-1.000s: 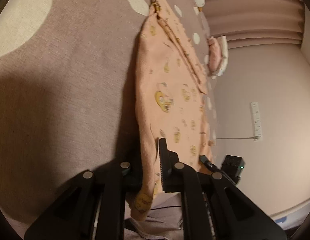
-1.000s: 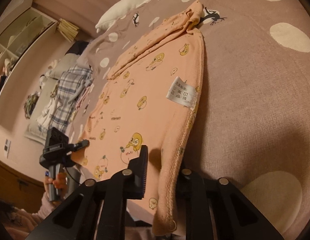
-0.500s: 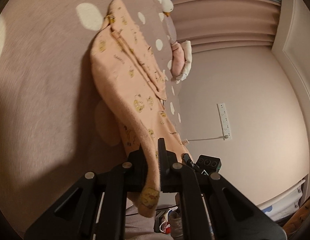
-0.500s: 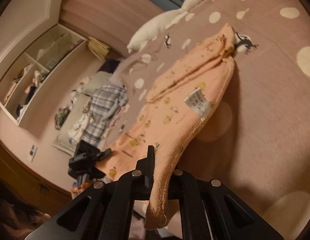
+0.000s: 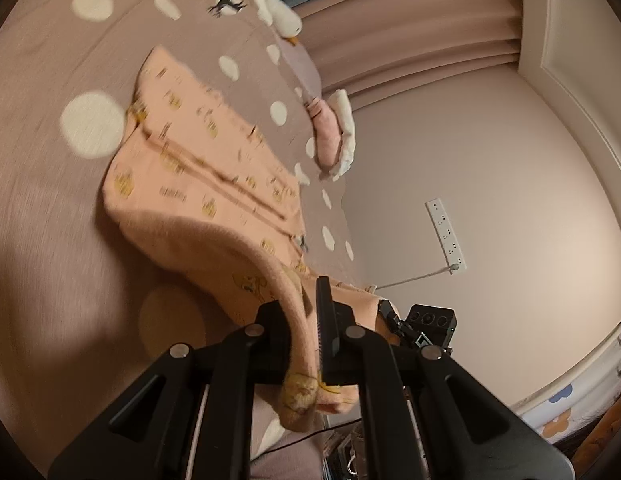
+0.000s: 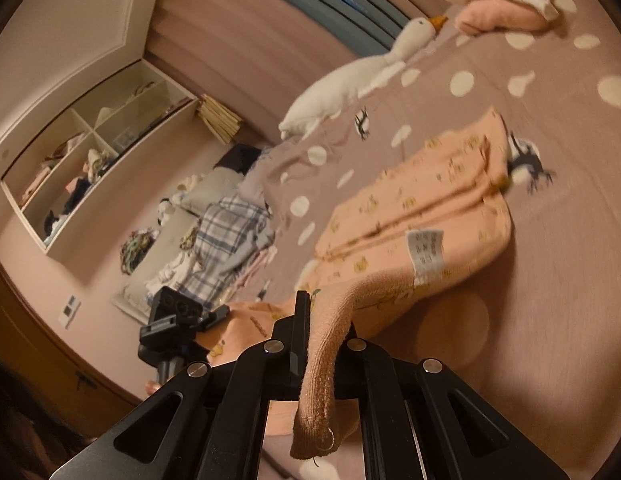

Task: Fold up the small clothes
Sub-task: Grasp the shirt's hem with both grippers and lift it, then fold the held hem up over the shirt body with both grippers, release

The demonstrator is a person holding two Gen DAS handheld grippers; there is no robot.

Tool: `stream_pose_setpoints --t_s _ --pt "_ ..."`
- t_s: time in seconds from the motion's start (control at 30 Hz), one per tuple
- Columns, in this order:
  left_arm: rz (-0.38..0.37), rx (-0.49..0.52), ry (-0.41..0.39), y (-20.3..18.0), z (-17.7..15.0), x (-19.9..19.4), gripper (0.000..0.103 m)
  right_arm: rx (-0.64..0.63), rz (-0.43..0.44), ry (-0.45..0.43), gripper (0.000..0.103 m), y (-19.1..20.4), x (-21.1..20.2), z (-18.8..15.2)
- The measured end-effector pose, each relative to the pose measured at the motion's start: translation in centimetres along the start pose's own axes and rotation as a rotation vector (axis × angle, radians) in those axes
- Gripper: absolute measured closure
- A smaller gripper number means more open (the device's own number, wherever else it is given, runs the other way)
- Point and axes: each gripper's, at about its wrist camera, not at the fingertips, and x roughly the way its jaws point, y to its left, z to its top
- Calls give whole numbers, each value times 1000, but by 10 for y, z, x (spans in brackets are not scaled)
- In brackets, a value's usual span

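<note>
Both my grippers pinch the near hem of the peach baby garment (image 5: 198, 184): the left gripper (image 5: 306, 340) and the right gripper (image 6: 322, 344) each have their jaws pressed onto a corner, lifting it off the dotted bedspread (image 5: 42, 208) while the far part lies flat. A plush goose (image 6: 350, 84) rests beyond.

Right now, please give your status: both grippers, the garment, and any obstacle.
Left gripper shut on peach garment hem. Right gripper shut on opposite corner. Near edge lifted, far end on the bedspread. Goose plush and folded clothes lie beyond, clear.
</note>
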Motion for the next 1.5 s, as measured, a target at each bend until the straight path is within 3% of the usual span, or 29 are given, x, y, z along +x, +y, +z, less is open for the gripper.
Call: stream_pose_setpoints --t_s 0.5,0.7,0.97,1.2,1.3,1.5 --pt "-10 35 -78 -4 88 31 97 -12 -31 -101 97 -16 21 71" --pt "-18 -9 -94 11 120 49 97 23 -73 -107 97 -35 40 98" --pt "13 -44 -114 30 157 70 97 65 -134 -76 97 -59 74 126" --pt "88 -68 -148 51 192 85 97 167 -198 -99 97 -91 91 146" --pt "144 -92 -140 66 203 98 97 215 -240 -78 97 -108 99 152" --pt "209 -165 -100 94 211 117 96 331 -361 59 95 -142 120 152"
